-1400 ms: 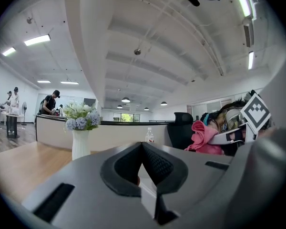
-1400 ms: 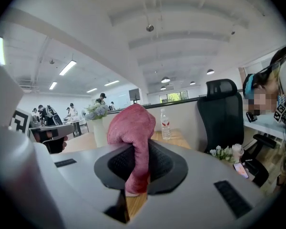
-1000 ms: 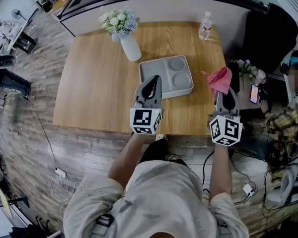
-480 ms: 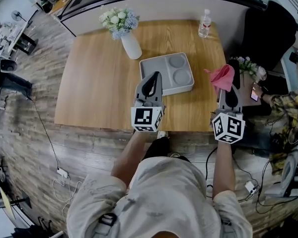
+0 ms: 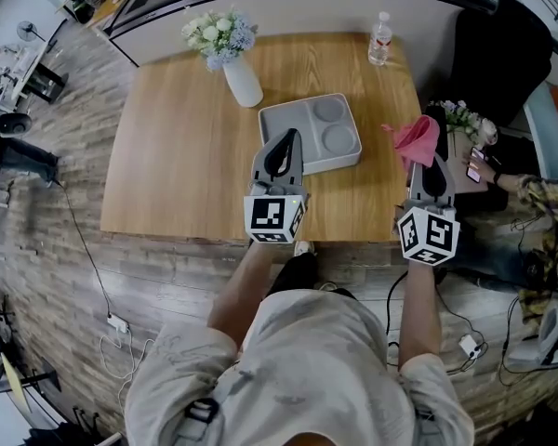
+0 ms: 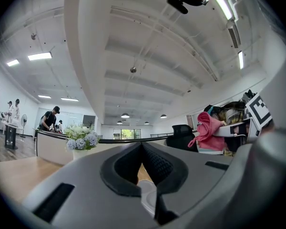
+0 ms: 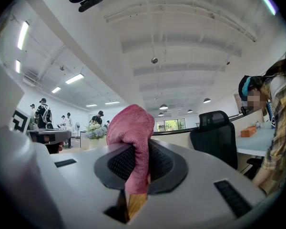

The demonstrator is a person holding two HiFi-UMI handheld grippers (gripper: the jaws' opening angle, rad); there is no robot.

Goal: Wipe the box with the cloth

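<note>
Gripping cloth (image 5: 415, 141) in right hand-held gripper (image 5: 429, 162); left hand-held gripper (image 5: 283, 145) closed, empty. Not touching box (image 5: 296, 117) yet, so all wiping likely left.

Box (image 5: 296, 119) near corner behind L tool (image 5: 285, 137); cloth (image 5: 415, 141) lower end inside R tool (image 5: 427, 162).

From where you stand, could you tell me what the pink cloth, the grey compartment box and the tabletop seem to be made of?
Pink cloth: soft napped fabric, likely microfibre or terry; fuzzy surface, limp folds.
Grey compartment box: probably moulded plastic, matte; rounded corners, uniform colour.
Tabletop: wood or wood-look laminate; visible grain lines.
</note>
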